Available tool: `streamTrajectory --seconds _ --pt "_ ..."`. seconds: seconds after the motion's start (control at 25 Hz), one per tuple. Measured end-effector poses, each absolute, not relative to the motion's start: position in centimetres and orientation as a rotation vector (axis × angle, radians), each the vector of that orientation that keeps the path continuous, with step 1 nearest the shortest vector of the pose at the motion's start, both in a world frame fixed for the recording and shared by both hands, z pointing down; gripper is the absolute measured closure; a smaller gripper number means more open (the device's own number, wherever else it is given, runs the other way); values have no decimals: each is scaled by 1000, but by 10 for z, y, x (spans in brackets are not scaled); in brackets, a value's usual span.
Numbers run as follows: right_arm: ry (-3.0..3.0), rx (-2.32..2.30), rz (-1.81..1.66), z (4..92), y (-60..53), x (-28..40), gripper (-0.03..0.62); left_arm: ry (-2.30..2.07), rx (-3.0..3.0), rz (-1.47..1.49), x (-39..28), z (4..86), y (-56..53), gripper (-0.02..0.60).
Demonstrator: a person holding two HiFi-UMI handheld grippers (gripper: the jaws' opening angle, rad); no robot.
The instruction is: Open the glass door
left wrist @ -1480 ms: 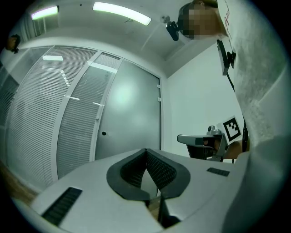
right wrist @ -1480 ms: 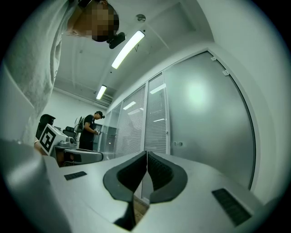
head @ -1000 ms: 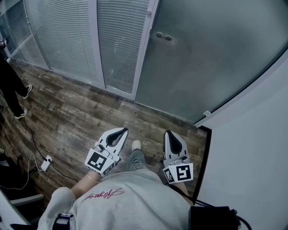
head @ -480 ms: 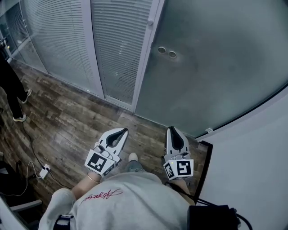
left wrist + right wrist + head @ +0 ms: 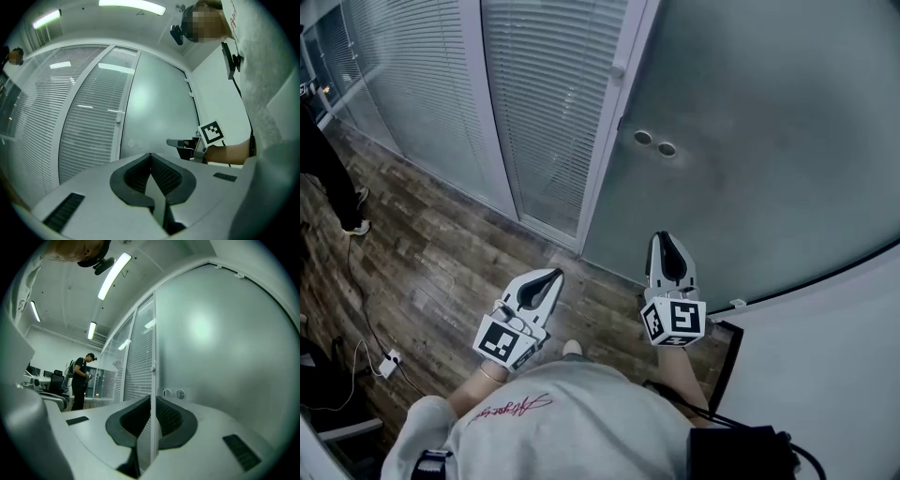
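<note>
Closing in on the glass door (image 5: 750, 122) now. Over the last second the person has stepped forward, so the frosted pane fills more of the head view and its two round fittings (image 5: 654, 143) sit lower and nearer than before. The right gripper (image 5: 664, 239) has pushed out ahead of the left gripper (image 5: 553, 276) and points level at the pane. It's near the glass, but not touching as far as I can tell. Both sets of fingers are clenched together on nothing; each gripper's own view shows the pads meeting with only air around them. The door itself hasn't budged and seems closed against the white frame (image 5: 605, 141), beside the slatted blinds (image 5: 553, 103). So my read is that this is just the approach, with nothing opened yet — the right one looks set to do the pushing, probably somewhere near those fittings.
</note>
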State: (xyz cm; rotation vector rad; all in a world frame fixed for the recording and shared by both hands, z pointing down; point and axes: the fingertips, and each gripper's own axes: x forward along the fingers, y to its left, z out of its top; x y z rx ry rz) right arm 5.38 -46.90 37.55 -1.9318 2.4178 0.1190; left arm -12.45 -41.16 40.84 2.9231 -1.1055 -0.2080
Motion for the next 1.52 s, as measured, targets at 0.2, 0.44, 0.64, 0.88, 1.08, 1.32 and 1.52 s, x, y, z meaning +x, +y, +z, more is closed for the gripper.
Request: streamTrajectory --seconds 0.2,0.44,0.64,0.88,1.08,1.32,1.52 --pt "2422 -1927 94 379 -530 66 559 -1138 2911 -198 -114 408 -441 569" --pt "2371 -1997 91 374 -609 75 478 -1201 2880 -176 -114 410 -455 569" --pt "2304 -2080 89 375 -658 78 446 -1280 2829 -136 -124 415 -464 569" --pt "2164 -2202 95 377 -685 93 437 -1319 2802 -109 -128 422 -469 569" --pt "2155 -2296 97 386 -706 91 437 -1322 2813 -124 -124 420 -472 569" --pt "2071 -2375 170 383 -710 93 439 -1312 2802 -72 -128 433 -469 569" --pt "2001 -2382 92 377 -707 95 456 -1310 2801 -72 -127 429 -467 569"
